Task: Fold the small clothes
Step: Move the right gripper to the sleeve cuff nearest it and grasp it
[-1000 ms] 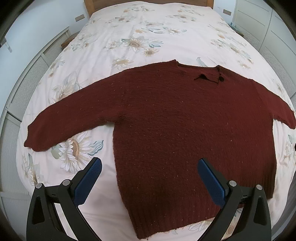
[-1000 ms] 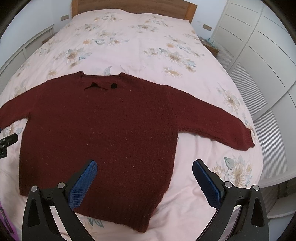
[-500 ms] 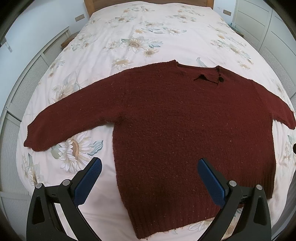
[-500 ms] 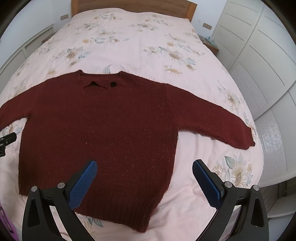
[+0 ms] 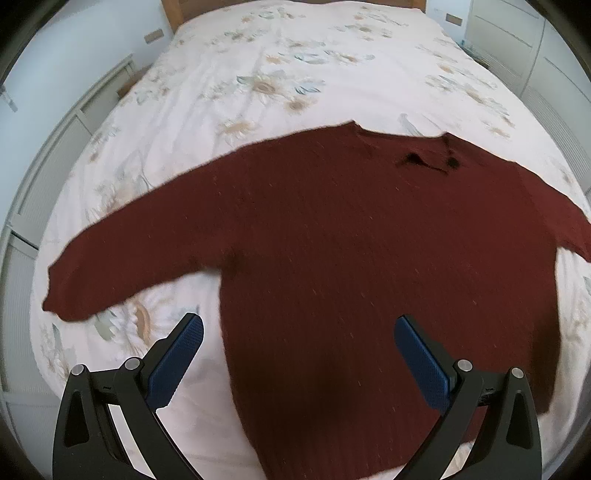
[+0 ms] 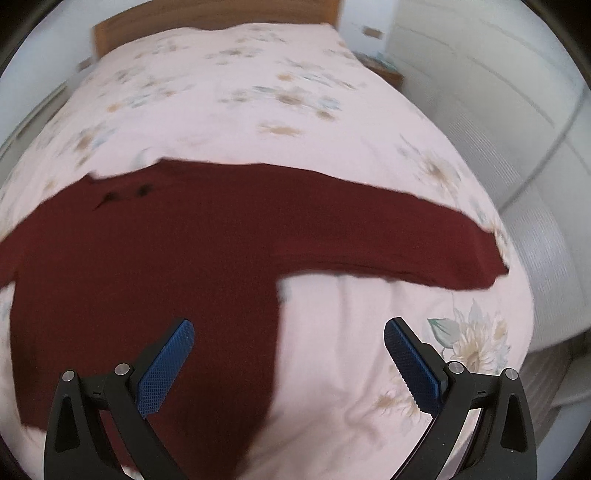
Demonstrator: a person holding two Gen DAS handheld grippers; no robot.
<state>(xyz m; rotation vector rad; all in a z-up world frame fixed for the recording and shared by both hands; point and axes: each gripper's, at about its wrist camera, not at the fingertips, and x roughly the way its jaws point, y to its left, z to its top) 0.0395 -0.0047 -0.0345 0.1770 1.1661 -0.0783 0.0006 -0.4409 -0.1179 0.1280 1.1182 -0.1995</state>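
A bedroom in a home is shown. Most of both views is taken up by a bed [image 5: 332,74] covered with a pale floral bedspread [image 6: 258,92], and a wooden headboard [image 6: 207,16] is seen at 12 o'clock. White panelled wardrobe doors [image 6: 517,122] are seen at 2 o'clock in the right wrist view, and a small wooden bedside table [image 6: 384,72] is placed just beside the bed at 1 o'clock.

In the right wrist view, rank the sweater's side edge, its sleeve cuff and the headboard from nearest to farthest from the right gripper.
From the right gripper:
1. Sweater side edge: directly between the fingers.
2. Sleeve cuff: upper right.
3. Headboard: top, far end of the bed.
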